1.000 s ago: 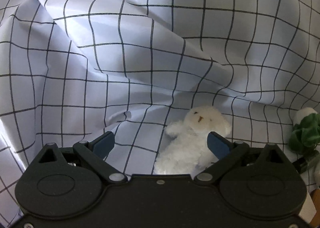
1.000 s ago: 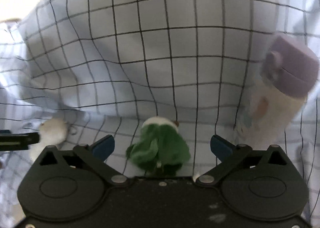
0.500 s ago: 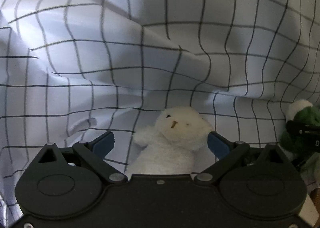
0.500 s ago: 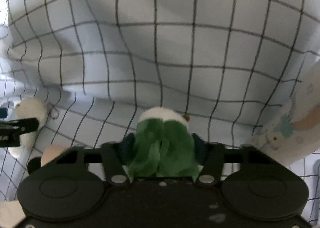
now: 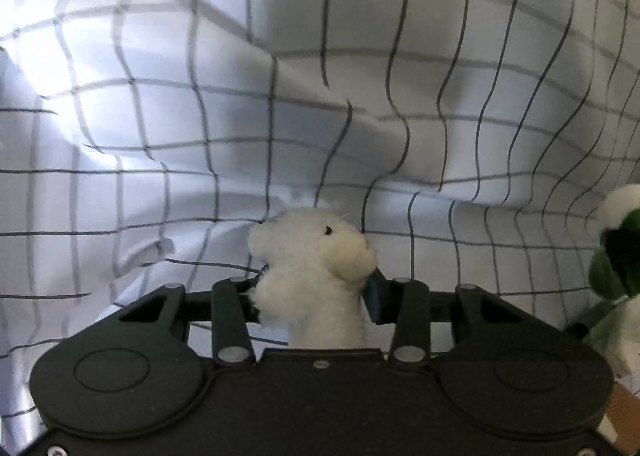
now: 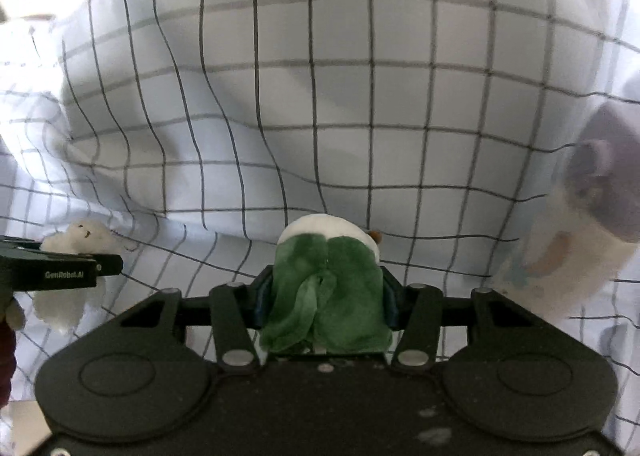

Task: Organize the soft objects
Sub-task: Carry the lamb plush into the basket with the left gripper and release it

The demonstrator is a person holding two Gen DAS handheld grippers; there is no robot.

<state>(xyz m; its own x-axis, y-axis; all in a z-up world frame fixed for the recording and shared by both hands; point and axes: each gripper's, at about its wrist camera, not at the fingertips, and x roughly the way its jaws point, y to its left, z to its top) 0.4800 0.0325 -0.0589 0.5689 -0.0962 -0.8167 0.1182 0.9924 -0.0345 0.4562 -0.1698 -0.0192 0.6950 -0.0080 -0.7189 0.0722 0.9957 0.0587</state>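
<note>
A fluffy white plush animal sits upright between my left gripper's blue pads. The jaws are closing and the pads press into its body. In the right wrist view the same white toy appears at the far left, behind a left finger seen side-on. A green-and-white plush toy is squeezed between the pads of my right gripper, whose jaws are also still closing. That green toy shows at the right edge of the left wrist view.
Everything lies on a rumpled white bedsheet with a black grid, bulging into a high fold behind the toys. A pale bottle with a purple cap stands, blurred, at the right. A dark red sleeve edge shows at lower left.
My left gripper went from wide open around the white toy to closed on it, and the toy turned sideways. The right gripper closed on the green toy and drew back from the bottle.
</note>
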